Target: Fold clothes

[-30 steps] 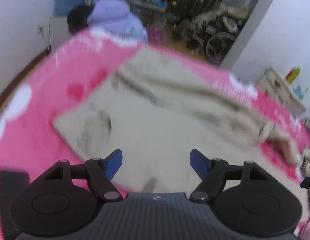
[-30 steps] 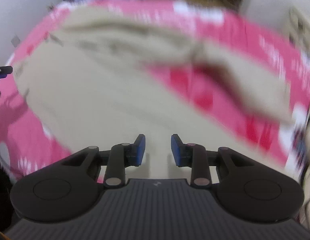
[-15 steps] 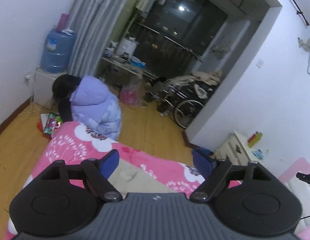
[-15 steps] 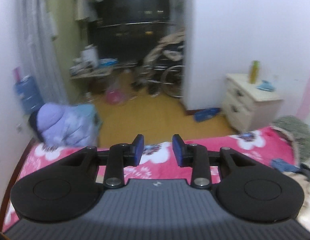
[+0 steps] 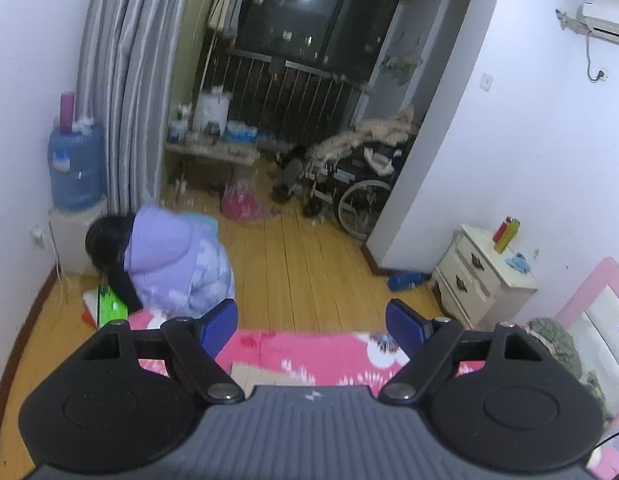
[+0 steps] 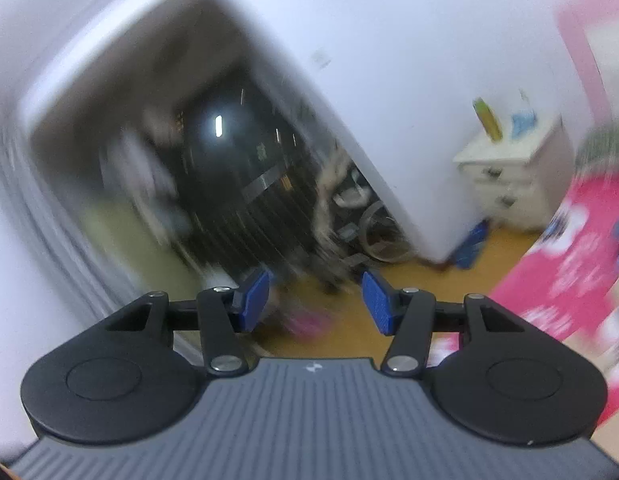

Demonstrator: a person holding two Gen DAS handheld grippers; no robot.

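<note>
Both grippers are raised and face the room, away from the bed. My left gripper [image 5: 311,320] is open and empty above the pink flowered bedspread [image 5: 309,354]. A small strip of the beige garment [image 5: 249,376] shows just past the gripper body. My right gripper [image 6: 315,298] is open and empty, tilted, and its view is blurred by motion. The pink bedspread [image 6: 569,276] shows at its right edge. No garment shows in the right wrist view.
A person in a lilac puffy jacket [image 5: 169,264] crouches on the wooden floor by the bed's far left corner. A white nightstand [image 5: 481,276] stands at the right; a water bottle [image 5: 75,168] at the left wall. A wheelchair [image 5: 357,192] stands by the balcony.
Both grippers have swung up from the beige garment on the bed to face the room. The right gripper's jaws have opened wider and it has tilted sideways, moving fast.
</note>
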